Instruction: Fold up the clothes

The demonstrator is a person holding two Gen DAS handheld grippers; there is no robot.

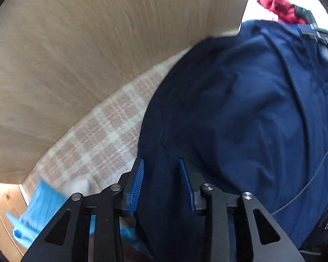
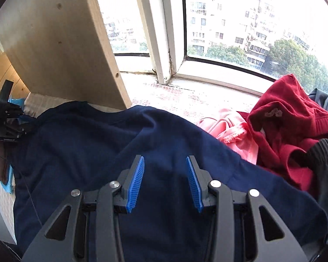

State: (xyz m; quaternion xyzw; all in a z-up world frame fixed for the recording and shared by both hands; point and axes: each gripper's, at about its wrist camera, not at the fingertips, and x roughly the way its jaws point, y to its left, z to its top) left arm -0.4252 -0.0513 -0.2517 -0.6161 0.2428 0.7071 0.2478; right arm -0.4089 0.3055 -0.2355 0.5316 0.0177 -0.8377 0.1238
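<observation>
A navy blue garment [image 1: 240,109] lies spread over a plaid-covered surface [image 1: 98,142]; the same garment [image 2: 98,152] fills the lower half of the right wrist view. My left gripper [image 1: 161,163] points straight down over its left edge. Its blue pads stand apart and press on nothing. Over the garment's middle my right gripper [image 2: 165,160] is open, with cloth below it and none pinched. The left wrist view is motion-blurred.
A wooden panel [image 2: 61,50] rises behind the garment on the left. A heap of a red garment [image 2: 284,131], a pink one [image 2: 229,131] and a black one [image 2: 325,163] lies at the right by the window sill [image 2: 185,96]. A light blue cloth [image 1: 39,207] lies at lower left.
</observation>
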